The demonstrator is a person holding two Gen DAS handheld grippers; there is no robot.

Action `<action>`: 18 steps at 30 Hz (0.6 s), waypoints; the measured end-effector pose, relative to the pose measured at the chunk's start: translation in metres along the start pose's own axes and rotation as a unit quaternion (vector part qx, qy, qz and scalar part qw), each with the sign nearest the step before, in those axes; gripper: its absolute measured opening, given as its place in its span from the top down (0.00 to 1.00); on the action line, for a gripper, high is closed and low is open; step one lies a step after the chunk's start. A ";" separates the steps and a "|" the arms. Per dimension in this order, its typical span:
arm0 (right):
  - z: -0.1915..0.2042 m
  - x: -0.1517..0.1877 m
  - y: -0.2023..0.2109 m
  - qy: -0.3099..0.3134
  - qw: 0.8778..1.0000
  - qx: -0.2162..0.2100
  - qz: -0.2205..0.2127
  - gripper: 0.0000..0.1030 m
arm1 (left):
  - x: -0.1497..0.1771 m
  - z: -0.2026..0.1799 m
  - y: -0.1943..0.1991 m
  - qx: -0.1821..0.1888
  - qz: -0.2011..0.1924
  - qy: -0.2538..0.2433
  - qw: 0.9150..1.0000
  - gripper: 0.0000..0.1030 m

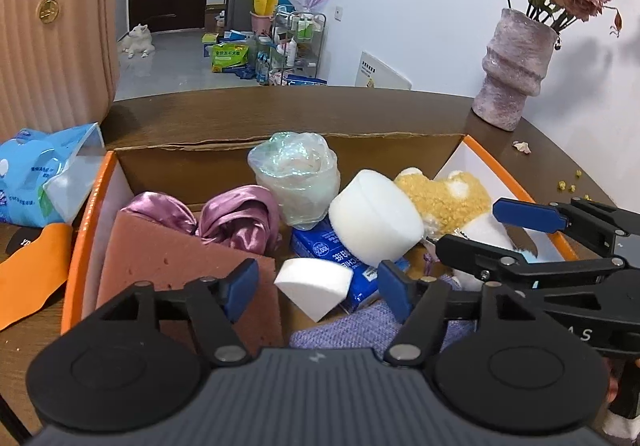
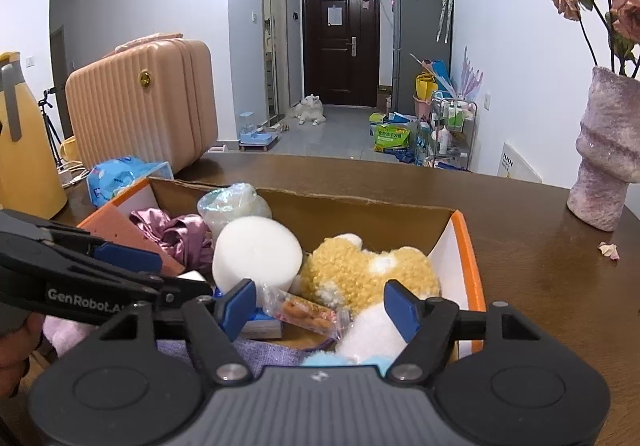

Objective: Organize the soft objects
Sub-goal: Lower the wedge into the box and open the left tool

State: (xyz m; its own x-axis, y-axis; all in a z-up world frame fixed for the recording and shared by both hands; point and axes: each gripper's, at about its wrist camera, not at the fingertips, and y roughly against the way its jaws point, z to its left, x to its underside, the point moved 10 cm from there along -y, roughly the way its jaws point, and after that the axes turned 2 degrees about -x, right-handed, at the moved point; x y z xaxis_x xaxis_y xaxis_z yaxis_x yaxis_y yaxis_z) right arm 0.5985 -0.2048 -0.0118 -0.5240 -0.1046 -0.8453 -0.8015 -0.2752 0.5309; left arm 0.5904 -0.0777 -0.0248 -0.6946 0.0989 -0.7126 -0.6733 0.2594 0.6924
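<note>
The cardboard box (image 1: 92, 206) on the brown table (image 2: 540, 286) holds 2 white foam pieces, 1 cylinder (image 1: 376, 218) and 1 wedge (image 1: 314, 286), 1 pink sponge (image 1: 176, 266), 1 yellow plush toy (image 2: 360, 270) and 1 purple satin cloth (image 1: 236, 222). 2 grippers, left gripper (image 1: 316, 286) and right gripper (image 2: 320, 304), hover over it with jaws apart, grasping nothing.

My dark brown wooden table (image 2: 520, 286), crowded at one end.

In front of me an orange-rimmed cardboard box (image 1: 86, 206) sits on the wood. To its left lies a blue plastic pack (image 1: 36, 182), touching the box's corner, and behind that stands a pink ribbed suitcase (image 2: 140, 106). A loose orange flap (image 1: 28, 274) rests by the box's left side. Off to the right a mauve vase (image 1: 514, 74) of dried roses stands near the wall, with a fallen petal (image 1: 522, 146) and some yellow crumbs (image 1: 572, 182) scattered beside it.
</note>
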 end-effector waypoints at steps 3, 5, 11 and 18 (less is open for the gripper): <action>0.001 -0.005 0.010 -0.001 1.000 -0.003 -0.009 0.30 | -0.004 0.002 0.012 -0.016 -0.010 -0.001 1.000 0.19; 0.002 -0.009 0.019 -0.002 1.000 -0.003 -0.016 0.29 | -0.007 0.001 0.021 -0.021 -0.015 -0.004 1.000 0.18; 0.012 -0.022 0.054 0.006 0.999 -0.002 -0.040 0.28 | -0.012 -0.002 0.060 -0.033 -0.041 -0.008 0.999 0.18; 0.026 -0.036 0.113 0.015 0.997 -0.001 -0.080 0.24 | -0.014 -0.011 0.121 -0.047 -0.089 -0.011 0.995 0.16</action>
State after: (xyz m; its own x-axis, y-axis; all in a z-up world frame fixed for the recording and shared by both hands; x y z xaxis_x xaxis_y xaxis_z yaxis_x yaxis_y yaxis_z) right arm 0.5194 -0.2074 0.0807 -0.3807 -0.0879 -0.9205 -0.8733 -0.2931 0.3892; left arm 0.5157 -0.0584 0.0704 -0.5568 0.0811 -0.8267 -0.8068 0.1839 0.5614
